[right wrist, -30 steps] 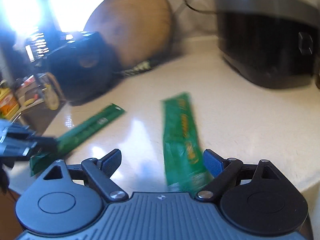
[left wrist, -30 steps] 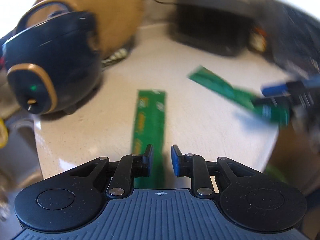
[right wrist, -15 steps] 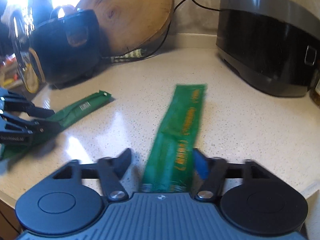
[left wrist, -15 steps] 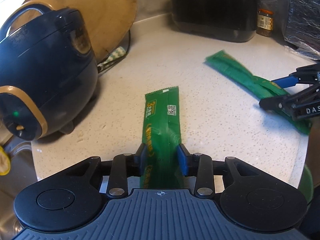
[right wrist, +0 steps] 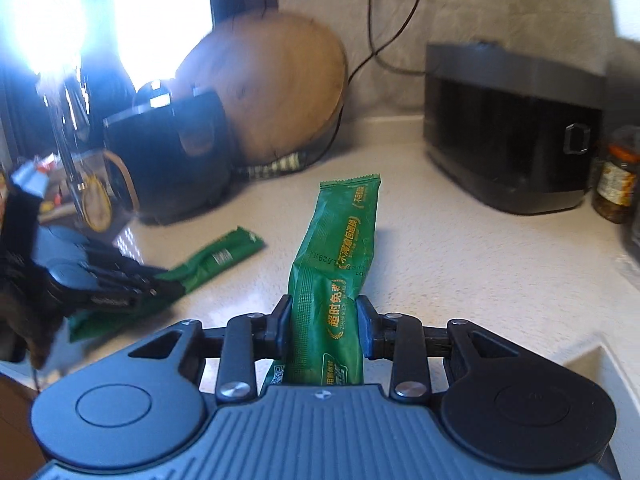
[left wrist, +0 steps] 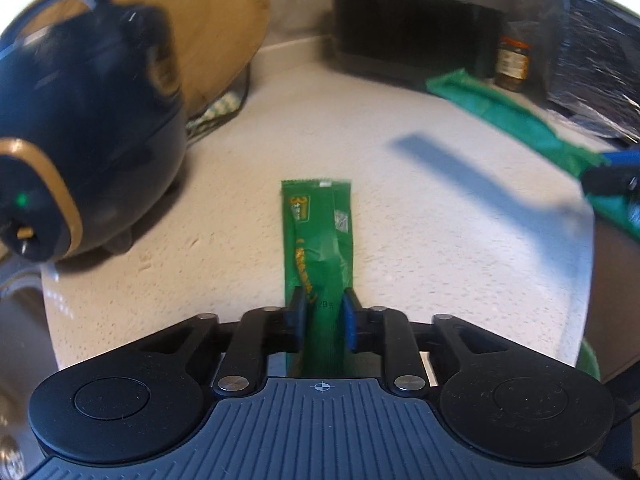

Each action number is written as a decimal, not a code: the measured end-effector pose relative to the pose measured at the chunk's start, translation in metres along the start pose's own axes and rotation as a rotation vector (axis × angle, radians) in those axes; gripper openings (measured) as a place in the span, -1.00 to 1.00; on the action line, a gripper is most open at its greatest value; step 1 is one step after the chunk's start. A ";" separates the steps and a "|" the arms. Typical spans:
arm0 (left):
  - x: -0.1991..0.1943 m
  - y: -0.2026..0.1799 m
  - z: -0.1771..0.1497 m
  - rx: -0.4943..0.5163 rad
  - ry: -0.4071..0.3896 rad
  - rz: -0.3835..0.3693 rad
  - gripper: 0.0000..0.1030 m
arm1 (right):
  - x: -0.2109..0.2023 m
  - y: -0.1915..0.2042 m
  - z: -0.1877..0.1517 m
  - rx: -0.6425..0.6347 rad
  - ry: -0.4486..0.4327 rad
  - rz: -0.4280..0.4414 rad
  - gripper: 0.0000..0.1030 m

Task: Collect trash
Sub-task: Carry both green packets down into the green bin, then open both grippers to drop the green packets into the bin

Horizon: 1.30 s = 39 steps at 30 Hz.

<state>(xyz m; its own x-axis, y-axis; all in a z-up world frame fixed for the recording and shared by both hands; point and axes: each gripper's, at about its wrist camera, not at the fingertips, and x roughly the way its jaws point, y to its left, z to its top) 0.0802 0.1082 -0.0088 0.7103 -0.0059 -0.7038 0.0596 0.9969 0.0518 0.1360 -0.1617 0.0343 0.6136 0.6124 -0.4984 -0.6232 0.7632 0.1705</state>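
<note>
Both green wrappers, the one in the left gripper (left wrist: 322, 312) (left wrist: 318, 240) and the one in the right gripper (right wrist: 323, 322) (right wrist: 340, 248), are thin, crinkled, glossy plastic film printed in gold. The grippers themselves look like matt black plastic with a ribbed blue-grey body, small bright metal pins at the joints and smooth blue pads (left wrist: 349, 322) on the left one's fingers. The counter (right wrist: 460, 248) is a pale speckled stone-like surface with a slight sheen, the round board (right wrist: 276, 84) is grained wood, the rice cooker (left wrist: 80, 120) is glossy dark plastic with a gold band, and the black box (right wrist: 512, 128) is smooth with a shiny front.
</note>
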 end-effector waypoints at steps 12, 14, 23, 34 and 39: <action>-0.062 -0.106 -0.012 0.063 -0.263 -0.445 -0.73 | -0.103 -0.039 -0.064 0.147 -0.100 -0.175 -0.37; -0.056 -0.133 -0.020 0.060 -0.257 -0.568 -0.73 | -0.112 -0.050 -0.088 0.192 -0.087 -0.229 -0.37; 0.090 -0.249 -0.088 -0.034 0.043 -0.782 -0.72 | -0.129 -0.098 -0.201 0.395 0.023 -0.475 -0.37; 0.248 -0.287 -0.155 -0.308 0.291 -0.693 -0.64 | -0.079 -0.131 -0.286 0.540 0.192 -0.490 -0.38; 0.206 -0.247 -0.134 -0.306 0.188 -0.664 -0.64 | -0.046 -0.142 -0.299 0.573 0.234 -0.445 -0.33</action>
<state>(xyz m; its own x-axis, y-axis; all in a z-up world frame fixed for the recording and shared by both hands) 0.1178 -0.1289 -0.2613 0.4593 -0.6273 -0.6289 0.2169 0.7658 -0.6054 0.0510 -0.3596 -0.2212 0.5893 0.2113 -0.7798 0.0469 0.9546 0.2941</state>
